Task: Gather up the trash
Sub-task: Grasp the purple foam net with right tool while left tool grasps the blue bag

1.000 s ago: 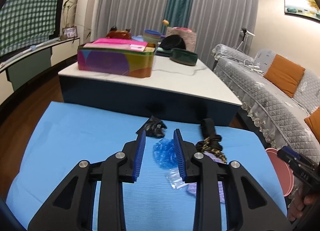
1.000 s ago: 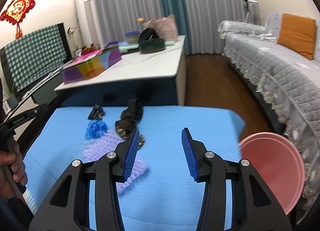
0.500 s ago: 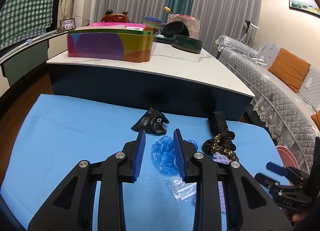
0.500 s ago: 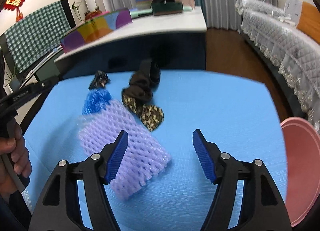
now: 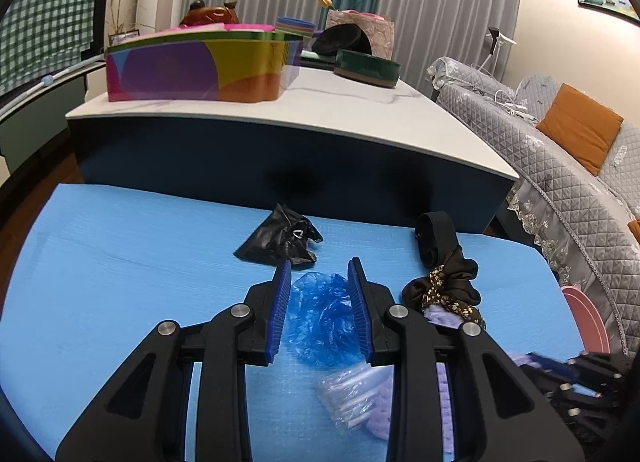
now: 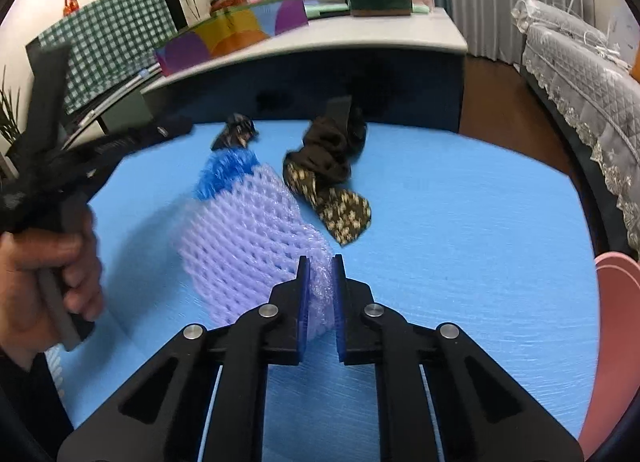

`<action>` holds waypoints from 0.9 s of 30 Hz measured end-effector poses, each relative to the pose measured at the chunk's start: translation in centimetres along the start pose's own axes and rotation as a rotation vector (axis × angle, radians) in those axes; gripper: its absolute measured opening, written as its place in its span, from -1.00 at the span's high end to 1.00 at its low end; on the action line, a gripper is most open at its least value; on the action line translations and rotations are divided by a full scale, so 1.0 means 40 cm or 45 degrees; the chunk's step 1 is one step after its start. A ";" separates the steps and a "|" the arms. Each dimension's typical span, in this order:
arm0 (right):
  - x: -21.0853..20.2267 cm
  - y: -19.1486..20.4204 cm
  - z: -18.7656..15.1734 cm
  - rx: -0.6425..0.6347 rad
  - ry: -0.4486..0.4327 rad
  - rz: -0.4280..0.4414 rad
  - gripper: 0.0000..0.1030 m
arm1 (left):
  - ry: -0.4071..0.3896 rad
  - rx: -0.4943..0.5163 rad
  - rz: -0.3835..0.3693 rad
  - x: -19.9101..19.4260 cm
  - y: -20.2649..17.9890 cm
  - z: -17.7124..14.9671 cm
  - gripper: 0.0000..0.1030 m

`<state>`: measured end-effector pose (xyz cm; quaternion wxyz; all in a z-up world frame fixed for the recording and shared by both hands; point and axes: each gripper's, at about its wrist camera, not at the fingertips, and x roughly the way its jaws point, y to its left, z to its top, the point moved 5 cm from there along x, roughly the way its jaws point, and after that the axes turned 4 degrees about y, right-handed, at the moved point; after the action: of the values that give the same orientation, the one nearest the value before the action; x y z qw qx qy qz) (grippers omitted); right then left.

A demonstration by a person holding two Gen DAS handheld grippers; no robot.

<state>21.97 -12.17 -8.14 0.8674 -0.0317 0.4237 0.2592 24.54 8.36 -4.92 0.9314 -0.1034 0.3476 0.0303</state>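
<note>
Now your right gripper (image 6: pixel 319 294) has just closed its jaws on the purple foam net (image 6: pixel 240 238) lying on the blue tabletop (image 6: pixel 460 222). Your left gripper (image 5: pixel 320 312) straddles the blue plastic wrapper (image 5: pixel 320 318), jaws open, not pressing it.

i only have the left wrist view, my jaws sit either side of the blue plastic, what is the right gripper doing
Observer: The right gripper has just closed, pinching an edge of the purple foam net.
Operator: any bin near
Observer: A pink bin shows at the right edge of the blue mat.
Operator: other trash
Observer: A floral cloth tail lies beside the net.
</note>
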 end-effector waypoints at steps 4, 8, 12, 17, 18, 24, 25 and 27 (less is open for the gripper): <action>-0.056 -0.038 0.022 0.063 -0.100 -0.035 0.78 | 0.004 -0.013 0.001 0.015 -0.001 -0.001 0.41; -0.087 -0.085 0.029 0.123 -0.167 -0.085 0.78 | 0.014 -0.031 0.002 0.031 0.002 -0.002 0.41; -0.118 -0.134 0.028 0.190 -0.224 -0.145 0.78 | 0.028 -0.028 0.000 0.046 -0.009 -0.008 0.40; -0.140 -0.194 0.022 0.266 -0.259 -0.196 0.78 | 0.054 -0.018 -0.010 0.063 -0.034 -0.019 -0.01; -0.141 -0.203 0.018 0.280 -0.257 -0.197 0.78 | 0.066 -0.010 -0.014 0.070 -0.038 -0.024 -0.06; -0.144 -0.227 0.008 0.319 -0.247 -0.196 0.78 | 0.150 0.009 0.021 0.111 -0.049 -0.045 -0.09; -0.144 -0.226 0.009 0.315 -0.246 -0.197 0.78 | 0.155 0.010 0.022 0.111 -0.049 -0.045 -0.09; -0.145 -0.226 0.007 0.309 -0.245 -0.199 0.78 | 0.174 0.021 0.016 0.113 -0.051 -0.047 0.07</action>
<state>23.52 -22.35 -5.10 0.9189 0.0655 0.3631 0.1397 27.02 5.89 -8.91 0.9062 -0.0953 0.4112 0.0260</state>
